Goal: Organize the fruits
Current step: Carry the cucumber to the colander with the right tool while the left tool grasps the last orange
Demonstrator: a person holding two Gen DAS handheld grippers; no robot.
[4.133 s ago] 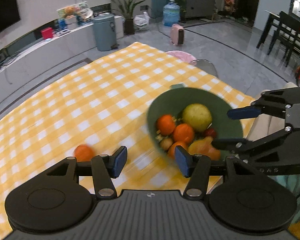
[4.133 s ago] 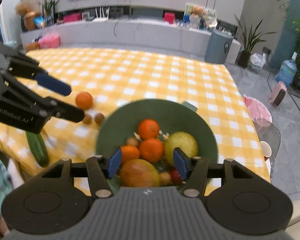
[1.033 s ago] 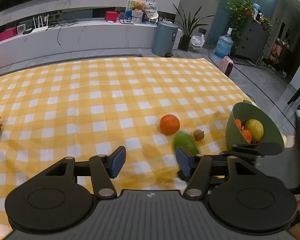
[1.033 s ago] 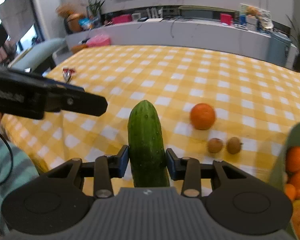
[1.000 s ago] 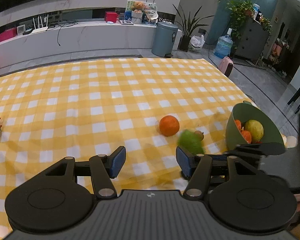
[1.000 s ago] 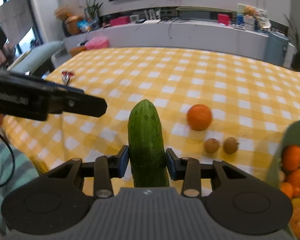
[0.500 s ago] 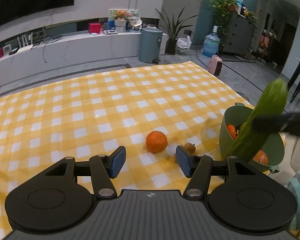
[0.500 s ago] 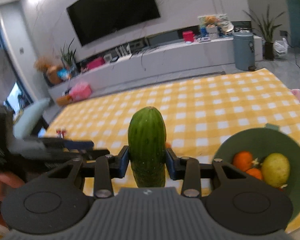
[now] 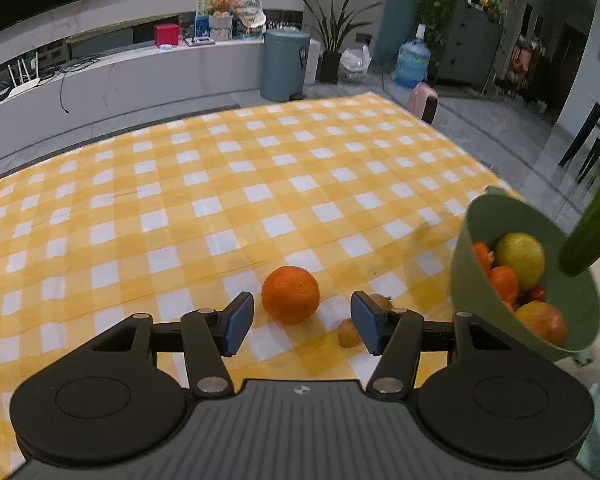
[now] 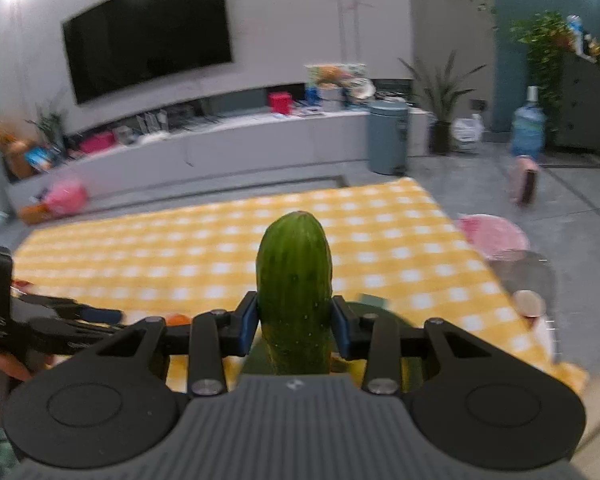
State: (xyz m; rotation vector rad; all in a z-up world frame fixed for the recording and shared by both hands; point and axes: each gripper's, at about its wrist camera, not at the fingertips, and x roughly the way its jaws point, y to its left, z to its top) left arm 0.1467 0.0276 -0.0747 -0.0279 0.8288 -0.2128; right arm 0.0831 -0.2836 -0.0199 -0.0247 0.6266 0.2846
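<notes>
Green and bumpy, the cucumber stands nearly upright in the centre of the right wrist view, its rounded tip up, pale speckles on the skin. Your right gripper has its blue pads pressed to both sides of it. In the left wrist view its lower end pokes in at the right edge, above the green bowl.

Your left gripper is closing with nothing between its pads; one orange lies on the yellow checked cloth just beyond them, lower centre. Two small brown fruits sit right of it. The bowl shows about five pieces: a yellow-green one, oranges, red ones.
</notes>
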